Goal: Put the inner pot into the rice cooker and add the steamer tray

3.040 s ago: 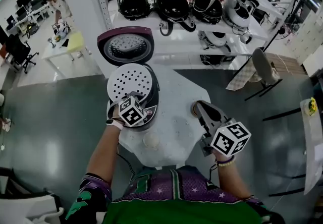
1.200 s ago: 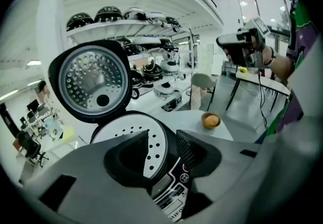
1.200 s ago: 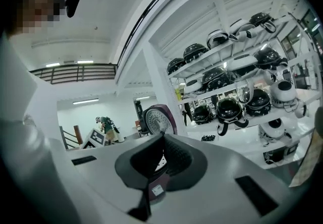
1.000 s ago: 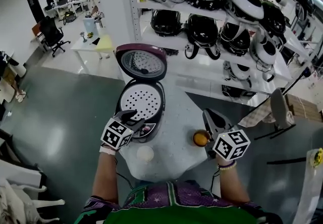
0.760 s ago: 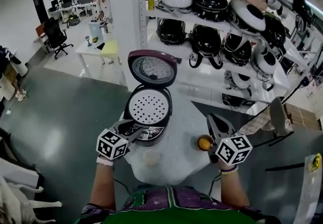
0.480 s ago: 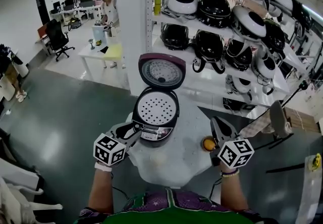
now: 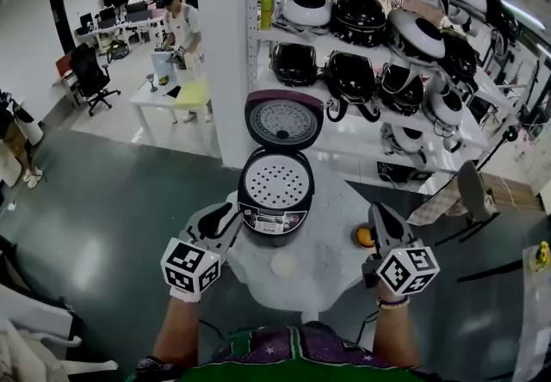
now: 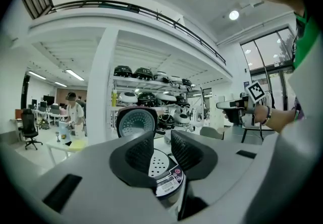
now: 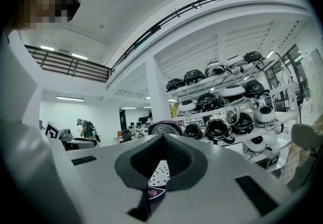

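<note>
The rice cooker [image 7: 275,195] stands on the round white table [image 7: 323,264] with its maroon lid [image 7: 284,120] up. The white perforated steamer tray [image 7: 274,181] lies in its mouth; the inner pot is hidden under it. My left gripper [image 7: 222,218] is at the cooker's front left, clear of it. Its jaws have just been closing, with a narrow gap and nothing between them [image 8: 162,140]; the tray [image 8: 160,160] shows through the gap. My right gripper [image 7: 376,210] is off to the right, shut and empty [image 9: 161,142].
An orange object [image 7: 364,237] lies on the table just left of the right gripper. A small white disc [image 7: 284,265] sits near the front edge. Shelves [image 7: 370,45] with several rice cookers stand behind. A person [image 7: 181,23] is at a desk at the far left.
Both grippers have drawn back from the cooker toward my body and risen. The left jaws have narrowed. The tray stays in the cooker. The head view has tilted up.
</note>
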`<state>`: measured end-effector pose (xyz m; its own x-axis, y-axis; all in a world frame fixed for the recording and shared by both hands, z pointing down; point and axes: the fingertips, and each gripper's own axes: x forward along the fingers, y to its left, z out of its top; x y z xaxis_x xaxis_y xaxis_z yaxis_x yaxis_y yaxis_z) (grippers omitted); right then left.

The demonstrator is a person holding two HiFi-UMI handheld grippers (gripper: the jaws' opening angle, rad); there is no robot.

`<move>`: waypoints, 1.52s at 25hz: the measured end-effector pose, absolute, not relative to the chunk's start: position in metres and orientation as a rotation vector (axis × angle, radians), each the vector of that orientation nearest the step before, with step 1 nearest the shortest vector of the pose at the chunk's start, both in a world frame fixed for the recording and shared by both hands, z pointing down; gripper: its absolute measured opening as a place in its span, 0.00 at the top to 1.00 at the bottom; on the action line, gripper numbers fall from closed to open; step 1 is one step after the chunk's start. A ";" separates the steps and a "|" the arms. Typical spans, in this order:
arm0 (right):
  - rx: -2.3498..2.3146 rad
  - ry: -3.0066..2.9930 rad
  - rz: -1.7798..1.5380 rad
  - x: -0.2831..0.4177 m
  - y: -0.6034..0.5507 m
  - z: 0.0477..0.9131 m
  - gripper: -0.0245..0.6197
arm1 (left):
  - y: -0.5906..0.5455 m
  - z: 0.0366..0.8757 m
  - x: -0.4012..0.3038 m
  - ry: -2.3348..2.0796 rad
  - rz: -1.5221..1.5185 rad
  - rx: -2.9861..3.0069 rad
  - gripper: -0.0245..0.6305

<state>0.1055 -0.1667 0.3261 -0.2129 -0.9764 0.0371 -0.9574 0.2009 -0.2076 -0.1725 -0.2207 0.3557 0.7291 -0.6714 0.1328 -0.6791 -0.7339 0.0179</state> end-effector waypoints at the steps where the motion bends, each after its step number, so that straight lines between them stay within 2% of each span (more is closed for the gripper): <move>1: -1.910 2.341 -0.275 0.103 -0.161 0.326 0.95 | -0.219 0.350 -0.175 -1.124 0.147 2.871 0.77; 11: -1.965 2.281 -0.202 0.094 -0.125 0.317 0.95 | -0.200 0.316 -0.186 -1.151 -0.030 2.885 0.92; 38: -2.013 2.263 -0.133 0.073 -0.103 0.311 0.96 | -0.171 0.322 -0.194 -1.206 -0.063 2.871 0.93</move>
